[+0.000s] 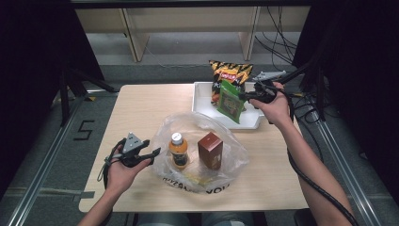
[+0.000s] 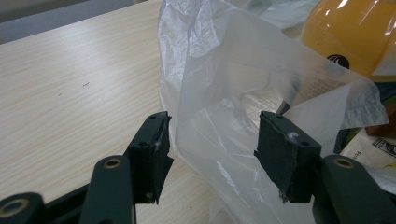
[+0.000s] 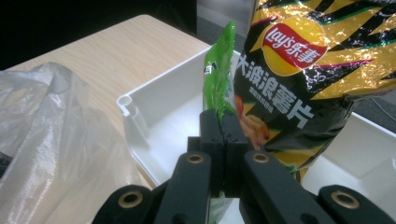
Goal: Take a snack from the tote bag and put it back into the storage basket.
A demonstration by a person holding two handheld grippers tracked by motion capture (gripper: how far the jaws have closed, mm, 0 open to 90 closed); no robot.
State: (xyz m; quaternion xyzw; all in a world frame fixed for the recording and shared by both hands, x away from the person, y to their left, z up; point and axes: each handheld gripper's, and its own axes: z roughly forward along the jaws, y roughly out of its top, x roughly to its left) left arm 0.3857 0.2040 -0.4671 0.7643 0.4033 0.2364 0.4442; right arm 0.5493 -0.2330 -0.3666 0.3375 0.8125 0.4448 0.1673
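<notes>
A clear plastic bag lies mid-table, holding an orange drink bottle and a brown box. My left gripper sits at the bag's left edge. In the left gripper view it is open, with the bag's film passing loosely between the jaws and the bottle behind. My right gripper is over the white tray, shut on a green snack packet. In the right gripper view the gripper pinches the packet's edge beside a black-and-yellow chips bag.
The chips bag stands upright in the tray at the table's back right. The wooden tabletop is bare to the left of the plastic bag. Cables trail off the right side, and black stand legs rise beyond the left edge.
</notes>
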